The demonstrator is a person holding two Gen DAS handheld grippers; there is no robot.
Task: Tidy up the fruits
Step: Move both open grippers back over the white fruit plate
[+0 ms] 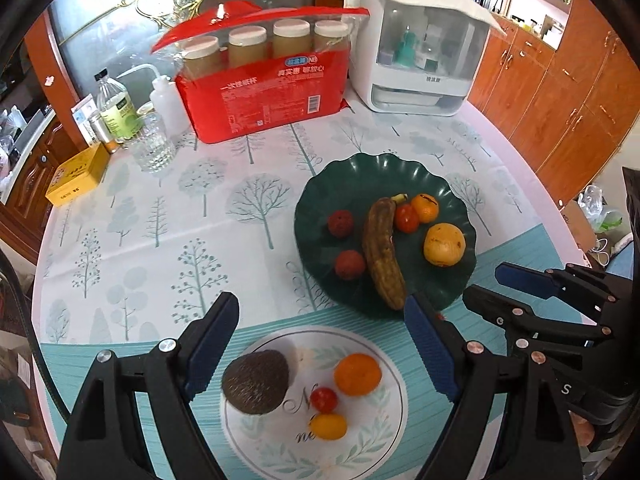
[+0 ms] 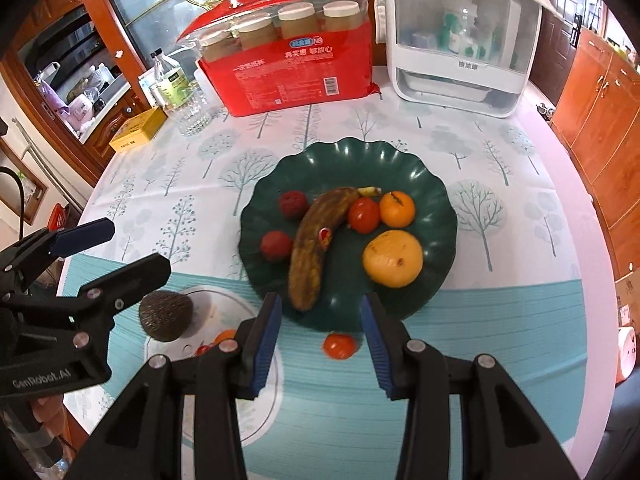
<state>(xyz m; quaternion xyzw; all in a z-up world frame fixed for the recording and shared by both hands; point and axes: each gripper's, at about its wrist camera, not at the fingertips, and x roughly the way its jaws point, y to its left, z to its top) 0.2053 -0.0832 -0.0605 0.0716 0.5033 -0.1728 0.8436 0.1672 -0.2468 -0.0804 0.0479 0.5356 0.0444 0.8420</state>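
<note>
Tomato, loose on the cloth at the green plate's 6 o'clock, looks soft and slippery, so pinch its widest middle gently; both the right gripper and left gripper hang released, holding nothing.

Open left gripper hovers over white plate holding avocado and tangerine.

Glossy green plastic plate, smooth glazed white plate, rough-skinned avocado, shiny printed tablecloth, polished wooden cabinets at right.
</note>
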